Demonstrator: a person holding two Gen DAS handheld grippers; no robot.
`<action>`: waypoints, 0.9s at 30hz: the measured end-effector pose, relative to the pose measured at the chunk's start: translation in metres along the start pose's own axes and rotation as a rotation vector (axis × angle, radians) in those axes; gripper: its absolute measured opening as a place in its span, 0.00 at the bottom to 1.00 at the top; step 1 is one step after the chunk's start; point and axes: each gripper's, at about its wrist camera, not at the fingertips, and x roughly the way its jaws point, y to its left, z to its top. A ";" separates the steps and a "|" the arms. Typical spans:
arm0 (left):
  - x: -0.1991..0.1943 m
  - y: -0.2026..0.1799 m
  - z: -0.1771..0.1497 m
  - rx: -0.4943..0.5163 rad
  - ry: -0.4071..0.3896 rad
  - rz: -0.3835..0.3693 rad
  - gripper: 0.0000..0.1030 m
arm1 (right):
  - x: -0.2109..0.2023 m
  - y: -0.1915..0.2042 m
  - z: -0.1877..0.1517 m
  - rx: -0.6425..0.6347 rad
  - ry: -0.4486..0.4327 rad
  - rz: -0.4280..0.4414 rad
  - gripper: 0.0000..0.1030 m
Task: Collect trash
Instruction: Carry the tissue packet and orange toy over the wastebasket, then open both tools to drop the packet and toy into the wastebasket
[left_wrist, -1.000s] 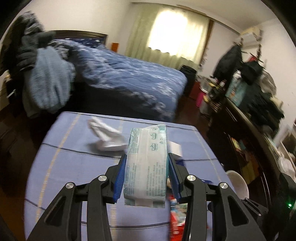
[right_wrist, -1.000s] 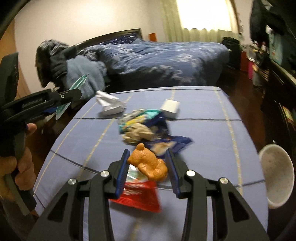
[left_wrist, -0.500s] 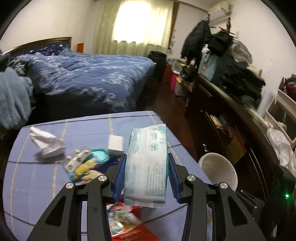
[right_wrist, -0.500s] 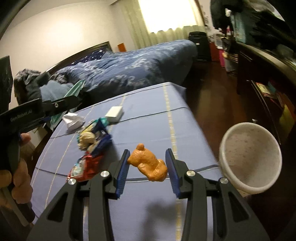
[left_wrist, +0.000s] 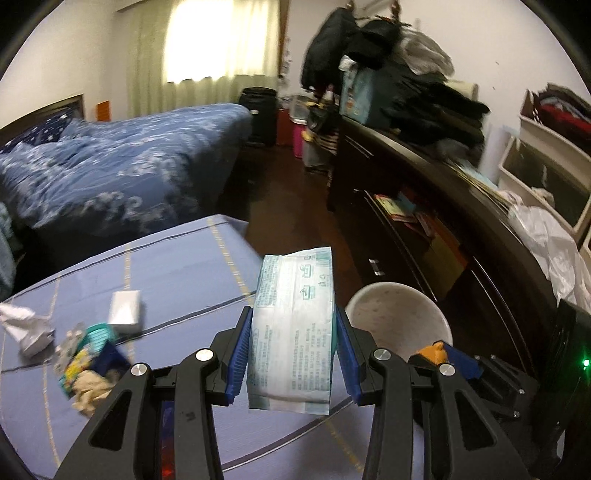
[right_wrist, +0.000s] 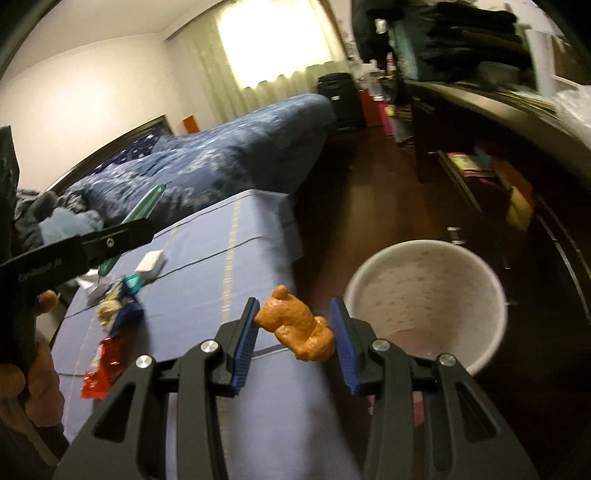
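Observation:
My left gripper (left_wrist: 291, 343) is shut on a pale green-and-white tissue packet (left_wrist: 291, 332), held above the table's right edge. My right gripper (right_wrist: 295, 328) is shut on an orange bear-shaped figure (right_wrist: 297, 328), held at the table edge just left of the white waste bin (right_wrist: 424, 299). The bin also shows in the left wrist view (left_wrist: 399, 317), just right of the packet. Left on the blue tablecloth (right_wrist: 207, 266) are a red wrapper (right_wrist: 101, 369), a pile of wrappers (left_wrist: 88, 362), a white box (left_wrist: 125, 310) and crumpled white paper (left_wrist: 26, 328).
The bin stands on dark wood floor beside the table. A dark dresser (left_wrist: 424, 206) piled with clothes runs along the right. A bed with a blue quilt (left_wrist: 110, 162) lies beyond the table. The left gripper's body (right_wrist: 55, 258) shows at the left of the right wrist view.
Both grippers have swung to the right, from over the trash on the table toward the white bin, each keeping its item. The bin now looms larger in both views.

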 end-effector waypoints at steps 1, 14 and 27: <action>0.006 -0.007 0.001 0.013 0.006 -0.008 0.42 | 0.001 -0.006 0.001 0.006 -0.002 -0.012 0.39; 0.073 -0.072 0.010 0.117 0.085 -0.065 0.42 | 0.029 -0.097 0.002 0.123 0.017 -0.153 0.39; 0.141 -0.116 0.018 0.148 0.171 -0.118 0.42 | 0.066 -0.140 0.004 0.160 0.050 -0.207 0.39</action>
